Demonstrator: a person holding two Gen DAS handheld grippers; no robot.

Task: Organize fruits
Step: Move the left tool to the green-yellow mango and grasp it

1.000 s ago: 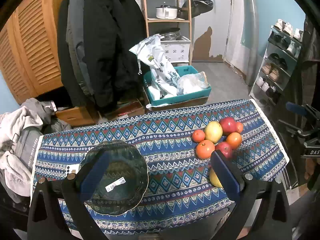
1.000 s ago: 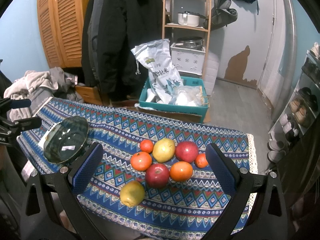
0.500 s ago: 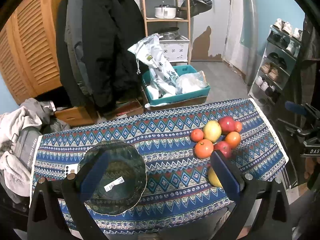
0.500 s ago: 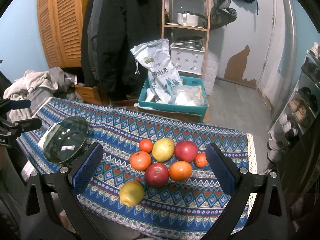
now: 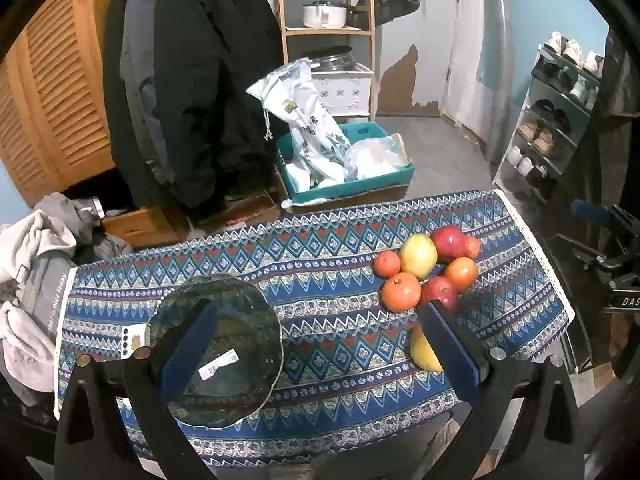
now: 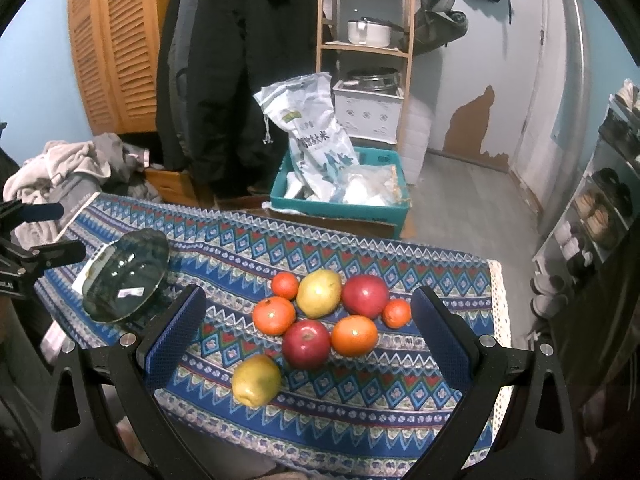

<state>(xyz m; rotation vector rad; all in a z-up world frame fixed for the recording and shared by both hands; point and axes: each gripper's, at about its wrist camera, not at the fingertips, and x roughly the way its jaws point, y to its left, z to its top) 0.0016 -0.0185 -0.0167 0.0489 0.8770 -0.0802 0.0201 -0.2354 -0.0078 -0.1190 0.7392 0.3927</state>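
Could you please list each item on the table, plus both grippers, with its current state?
Glass bowl: upright, no fruit inside.
Fruit cluster: seven pieces, loose on the tablecloth.
Yellow pear: apart from the cluster.
Left gripper: jaws open, holding nothing.
Right gripper: jaws open, holding nothing.

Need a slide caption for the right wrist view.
Open right gripper above eight fruits on the patterned tablecloth, dark glass bowl at left.
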